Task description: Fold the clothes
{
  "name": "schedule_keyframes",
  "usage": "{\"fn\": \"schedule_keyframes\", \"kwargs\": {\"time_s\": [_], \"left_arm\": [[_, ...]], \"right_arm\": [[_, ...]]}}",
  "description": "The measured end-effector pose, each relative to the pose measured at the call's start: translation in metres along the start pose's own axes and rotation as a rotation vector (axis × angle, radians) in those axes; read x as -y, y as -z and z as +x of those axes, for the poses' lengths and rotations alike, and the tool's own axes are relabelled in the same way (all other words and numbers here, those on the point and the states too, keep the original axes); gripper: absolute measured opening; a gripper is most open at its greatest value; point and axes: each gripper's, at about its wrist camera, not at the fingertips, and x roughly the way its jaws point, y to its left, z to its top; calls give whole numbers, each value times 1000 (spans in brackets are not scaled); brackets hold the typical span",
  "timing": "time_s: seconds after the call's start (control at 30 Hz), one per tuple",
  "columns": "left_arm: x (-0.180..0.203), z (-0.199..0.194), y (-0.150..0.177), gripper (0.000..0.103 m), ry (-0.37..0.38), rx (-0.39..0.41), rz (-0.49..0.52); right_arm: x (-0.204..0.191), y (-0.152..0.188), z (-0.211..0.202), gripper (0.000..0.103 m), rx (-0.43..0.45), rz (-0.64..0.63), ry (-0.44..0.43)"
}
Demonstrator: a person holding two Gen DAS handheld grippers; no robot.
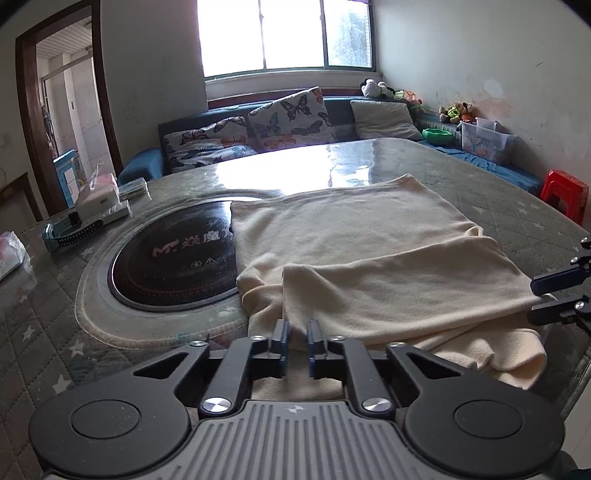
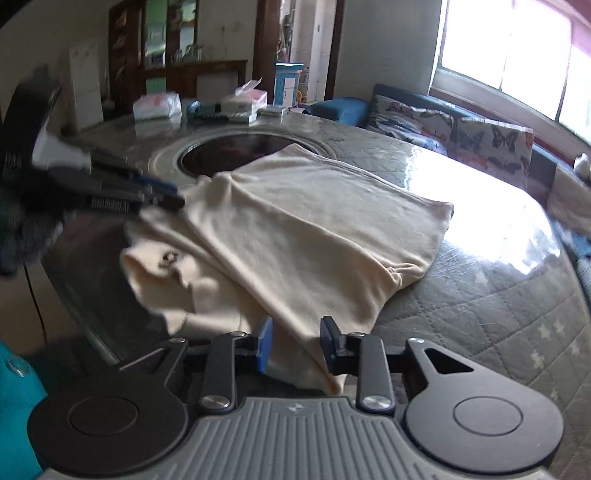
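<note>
Garment: cream top (image 1: 362,258), partly folded, lying flat on the round table (image 1: 498,199), w/ one flap doubled back over the body near the table's front edge. Far corner overlaps the dark cooktop (image 1: 173,254) set into the table's middle.
Left gripper (image 1: 297,341): at the near hem, blue-padded fingers (image 1: 282,332) drawn close w/ only a slim gap. Cloth runs between them, looks pinched, though the actual contact is hard to make out from the wrist cam.
Right gripper (image 2: 296,345): jaws apart, straddling the folded corner at the table edge; cloth sits between the pads w/o being squeezed.
Cross-view: in the right cam the left gripper (image 2: 162,195) shows blurry at the top's other end, tips on the fabric.
Table clutter: tissue packs (image 2: 157,105) and a white box (image 1: 99,203) at the far side, well apart from the top.
Bkgd: sofa w/ butterfly cushions (image 1: 291,118) under a bright window (image 1: 284,33), red stool (image 1: 563,195) to the right.
</note>
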Motion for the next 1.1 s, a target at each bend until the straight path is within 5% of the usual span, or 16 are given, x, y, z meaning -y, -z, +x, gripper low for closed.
{"fn": "schedule_keyframes", "kwargs": {"time_s": [0.2,0.37,0.5,0.7,0.8,0.9,1.1], "left_arm": [[1,-17,-16,0,17,68,-4],[3,-35,-32,0,27,141,-7],[-1,-46,-31,0,32,161,-6],[-6,-18,-10,3,-14,36,-14],[-6,-11,-6,4,-12,23,-16],[-5,-2,-4,16,-32,9,-16],[-5,2,-2,17,-5,-3,-16]], "right_arm": [[-7,8,1,26,-3,-66,86],[-5,9,-3,4,17,-51,87],[-3,12,-6,3,17,-51,98],[-1,16,-9,4,17,-41,105],[-1,14,-8,7,26,-43,109],[-2,13,-5,16,25,-50,107],[-10,12,2,17,32,-108,118]]}}
